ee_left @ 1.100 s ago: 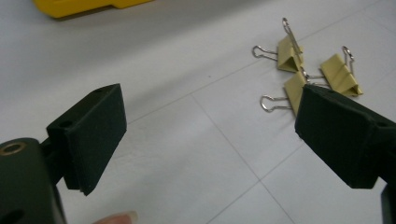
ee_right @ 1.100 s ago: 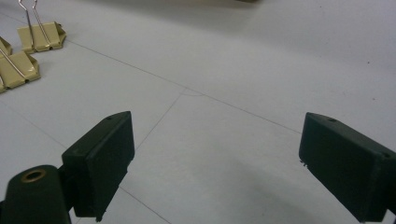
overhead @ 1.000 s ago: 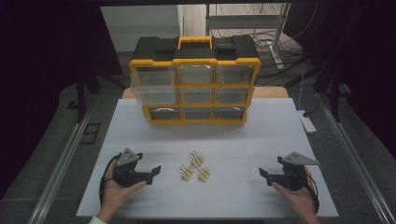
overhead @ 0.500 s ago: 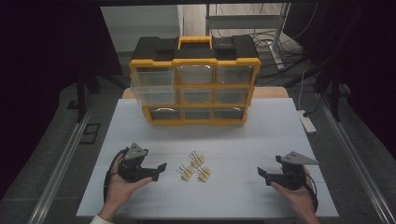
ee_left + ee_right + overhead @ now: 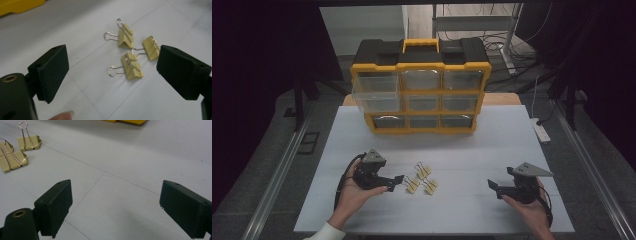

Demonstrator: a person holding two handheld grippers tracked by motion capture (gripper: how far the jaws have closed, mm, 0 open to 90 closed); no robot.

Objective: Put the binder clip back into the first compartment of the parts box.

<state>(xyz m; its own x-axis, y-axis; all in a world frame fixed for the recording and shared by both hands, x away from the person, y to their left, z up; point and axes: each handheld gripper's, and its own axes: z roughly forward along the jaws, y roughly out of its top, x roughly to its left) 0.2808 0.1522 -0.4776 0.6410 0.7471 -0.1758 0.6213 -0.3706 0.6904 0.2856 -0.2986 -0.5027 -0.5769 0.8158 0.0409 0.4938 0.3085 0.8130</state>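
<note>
Three yellow binder clips [image 5: 419, 179] lie in a loose cluster on the white tabletop [image 5: 462, 150], near its front edge and left of the middle; one drawer at the upper left of the yellow organiser [image 5: 421, 85] along the back edge stands pulled out. In the left gripper view the nearest clip [image 5: 131, 66] lies flat between the two black fingers [image 5: 51, 72], its wire handles pointing toward the left finger, and a second clip [image 5: 150, 47] sits just beside it, their wire handles looking close enough to touch.

The likely trouble is this crowding: closing on the nearest clip could catch the neighbour's handle and drag or lift both, or a finger landing on the sloped back could squirt the clip away across the smooth surface.

The left gripper [image 5: 398, 181] is spread wide and holds nothing, its tips just beside the cluster. The right gripper [image 5: 493, 187] rests near the front right corner, well apart from the clips, also wide and empty.
</note>
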